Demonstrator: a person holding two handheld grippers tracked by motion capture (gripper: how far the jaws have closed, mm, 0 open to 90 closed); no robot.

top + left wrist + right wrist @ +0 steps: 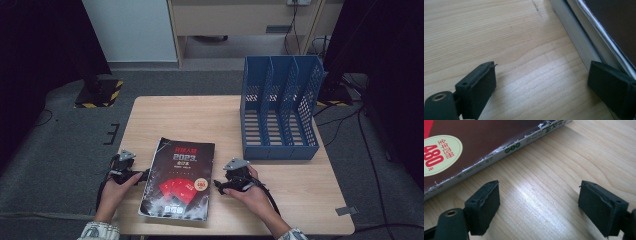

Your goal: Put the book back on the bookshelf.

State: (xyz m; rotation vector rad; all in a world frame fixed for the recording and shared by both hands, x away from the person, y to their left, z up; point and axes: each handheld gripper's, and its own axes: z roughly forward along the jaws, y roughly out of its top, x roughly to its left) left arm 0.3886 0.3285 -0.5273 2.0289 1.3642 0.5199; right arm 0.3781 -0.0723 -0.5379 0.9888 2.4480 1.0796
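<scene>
A thick dark book (179, 179) with red figures and "2023" on its cover lies flat on the wooden table (210, 115), near the front edge. My left gripper (145, 175) rests on the table at the book's left edge, open, with bare wood between its jaws. In the left gripper view the page edge of the book (576, 32) runs past the right jaw. My right gripper (218, 186) sits at the book's right edge, open too. In the right gripper view the worn spine of the book (506, 150) lies just beyond the left jaw.
A blue file rack (279, 109) with three upright slots stands at the table's back right. Wood between the rack and the book is bare. Cables trail over the grey carpet on the right. A cabinet stands behind the table.
</scene>
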